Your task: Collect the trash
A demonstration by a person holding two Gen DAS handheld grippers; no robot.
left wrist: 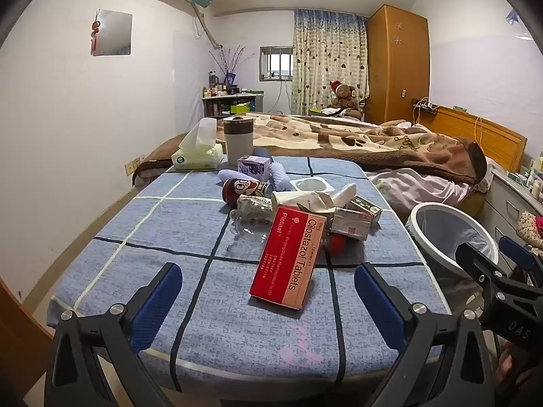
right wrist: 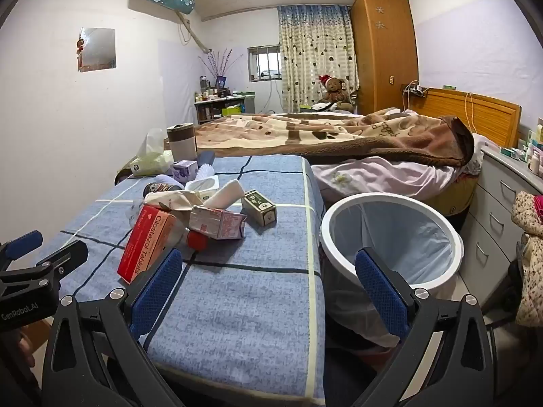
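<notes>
Left wrist: our left tool [left wrist: 268, 291] is spread wide, holding nothing, low over the near edge of the surface [left wrist: 112, 271]. The red Cilostazol Tablets box [left wrist: 288, 259] sits at 12 o'clock just ahead between the fingers, leaning on the trash pile. We'd take it first: approach along its long axis, pinch across the narrow faces, lift clear before swinging to the bin [left wrist: 451, 230] at 3 o'clock. The crushed clear plastic bottle [left wrist: 249, 218] behind the box is hard to read, and a red item under the cartons is mostly hidden.

Right wrist: our right tool [right wrist: 268, 288] also stands apart and holds nothing, straddling the surface edge and the bin [right wrist: 390, 237] at 1 o'clock. The bin's base is cut off by the fingers; its liner looks empty as far as we can see. The can [right wrist: 159, 188] at 11 o'clock is half hidden.
</notes>
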